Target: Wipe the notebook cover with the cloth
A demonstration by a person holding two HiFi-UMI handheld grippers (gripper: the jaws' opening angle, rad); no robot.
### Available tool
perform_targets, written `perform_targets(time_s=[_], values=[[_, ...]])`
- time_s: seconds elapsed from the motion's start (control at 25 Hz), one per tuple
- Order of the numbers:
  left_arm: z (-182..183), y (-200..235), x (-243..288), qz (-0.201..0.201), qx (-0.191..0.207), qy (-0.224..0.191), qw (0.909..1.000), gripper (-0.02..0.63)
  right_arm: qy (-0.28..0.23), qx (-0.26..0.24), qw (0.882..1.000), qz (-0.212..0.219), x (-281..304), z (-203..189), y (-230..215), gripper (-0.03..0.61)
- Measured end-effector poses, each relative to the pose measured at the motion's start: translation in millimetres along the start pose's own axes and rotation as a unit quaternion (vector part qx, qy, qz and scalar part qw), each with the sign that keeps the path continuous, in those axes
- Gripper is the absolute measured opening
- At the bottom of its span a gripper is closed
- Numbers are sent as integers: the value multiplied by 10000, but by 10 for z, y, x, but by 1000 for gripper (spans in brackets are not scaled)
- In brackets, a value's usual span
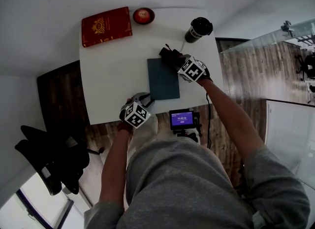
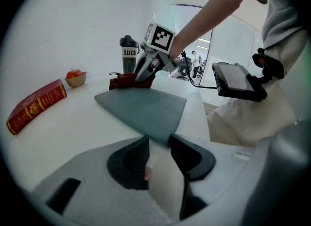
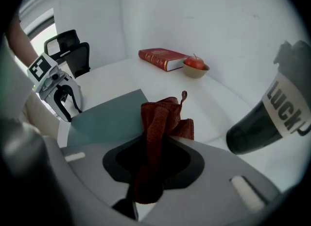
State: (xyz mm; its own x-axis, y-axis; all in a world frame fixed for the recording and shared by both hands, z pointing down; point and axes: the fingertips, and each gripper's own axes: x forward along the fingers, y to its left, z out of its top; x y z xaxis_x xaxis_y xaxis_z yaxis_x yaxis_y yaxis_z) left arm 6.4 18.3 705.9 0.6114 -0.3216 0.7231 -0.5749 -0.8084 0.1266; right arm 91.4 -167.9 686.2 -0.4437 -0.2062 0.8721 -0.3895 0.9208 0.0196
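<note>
A teal notebook point(image 1: 165, 82) lies flat on the white table point(image 1: 113, 75). My left gripper point(image 1: 143, 100) stands at its near left corner. In the left gripper view that corner point(image 2: 158, 135) is wedged in the narrow gap of the left gripper point(image 2: 158, 142), whose tips bear on it. My right gripper point(image 1: 174, 60) is over the notebook's far right corner, shut on a dark red cloth point(image 1: 169, 54). The right gripper view shows the cloth point(image 3: 160, 118) bunched in the right gripper point(image 3: 158, 140) and hanging past the tips, next to the notebook point(image 3: 109, 115).
A red book point(image 1: 107, 26) lies at the table's far left, with a small bowl holding an apple point(image 1: 143, 15) beside it. A dark bottle point(image 1: 198, 29) stands at the far right, close to the right gripper. A small screen on a mount point(image 1: 182, 119) sits at the near edge.
</note>
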Motion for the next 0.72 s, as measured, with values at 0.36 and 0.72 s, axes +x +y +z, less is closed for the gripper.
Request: perform_targets(time_s=[0.36, 0.72], values=[[-6, 2, 1, -12, -26, 7, 10000, 146, 858, -1098, 9896, 354, 46, -13, 129, 91], [-5, 2, 0, -13, -9, 15, 10000, 146, 817, -1096, 9901, 326, 28, -41, 224, 87]])
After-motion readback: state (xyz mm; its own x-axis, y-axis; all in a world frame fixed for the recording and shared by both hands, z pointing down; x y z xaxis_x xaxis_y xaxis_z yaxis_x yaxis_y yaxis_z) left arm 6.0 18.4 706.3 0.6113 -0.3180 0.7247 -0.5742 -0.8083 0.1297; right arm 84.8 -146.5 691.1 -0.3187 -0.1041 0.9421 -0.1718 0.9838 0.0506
